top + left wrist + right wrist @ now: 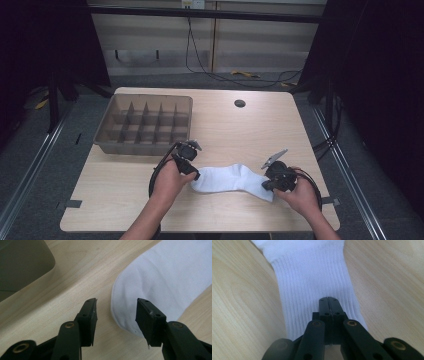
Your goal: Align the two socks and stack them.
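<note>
White sock [227, 178] lying flat on the wooden table [225, 130], near the divided grey tray [144, 123]. Left gripper [116, 312] spread wide around the sock's toe end, holding nothing. Right gripper [328, 305] pressed closed over the ribbed cuff; actual hold unclear.

A pale wooden surface [225, 130] stands on grey carpet floor [45, 170]. Beige wall panels [150, 35] lie far, black cables [210, 70] trailing down; dark curtains [385, 75] flank both sides.
</note>
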Tool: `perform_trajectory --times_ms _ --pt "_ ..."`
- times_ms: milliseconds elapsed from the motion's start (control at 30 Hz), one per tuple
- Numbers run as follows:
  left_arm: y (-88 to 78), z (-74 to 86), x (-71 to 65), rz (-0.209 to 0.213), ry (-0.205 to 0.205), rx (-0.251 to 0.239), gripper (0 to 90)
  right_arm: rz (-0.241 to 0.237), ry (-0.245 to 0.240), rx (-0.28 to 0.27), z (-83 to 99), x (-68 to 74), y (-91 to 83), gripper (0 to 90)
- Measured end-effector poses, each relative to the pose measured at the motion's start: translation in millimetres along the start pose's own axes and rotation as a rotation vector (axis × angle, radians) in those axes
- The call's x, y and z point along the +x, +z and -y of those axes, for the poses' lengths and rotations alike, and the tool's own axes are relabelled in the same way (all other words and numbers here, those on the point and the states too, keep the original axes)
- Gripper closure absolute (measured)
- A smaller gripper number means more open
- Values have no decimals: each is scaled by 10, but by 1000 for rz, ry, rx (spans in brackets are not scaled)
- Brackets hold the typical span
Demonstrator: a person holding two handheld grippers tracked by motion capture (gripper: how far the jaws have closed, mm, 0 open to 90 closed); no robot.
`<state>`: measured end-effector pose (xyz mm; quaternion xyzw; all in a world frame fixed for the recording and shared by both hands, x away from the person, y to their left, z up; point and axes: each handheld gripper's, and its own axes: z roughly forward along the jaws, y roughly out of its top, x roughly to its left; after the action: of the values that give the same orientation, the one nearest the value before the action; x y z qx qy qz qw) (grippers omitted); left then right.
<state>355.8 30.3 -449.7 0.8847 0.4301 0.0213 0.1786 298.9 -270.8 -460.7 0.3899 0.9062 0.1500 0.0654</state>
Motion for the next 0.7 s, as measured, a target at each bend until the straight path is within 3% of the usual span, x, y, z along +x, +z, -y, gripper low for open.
perform_trajectory --times_ms 333,700 --pt "116 22 35 14 -16 33 558 -1 9 -6 12 1 -1 900" --pt "146 -22 -44 22 15 69 773 -4 9 -14 22 -4 -2 900"
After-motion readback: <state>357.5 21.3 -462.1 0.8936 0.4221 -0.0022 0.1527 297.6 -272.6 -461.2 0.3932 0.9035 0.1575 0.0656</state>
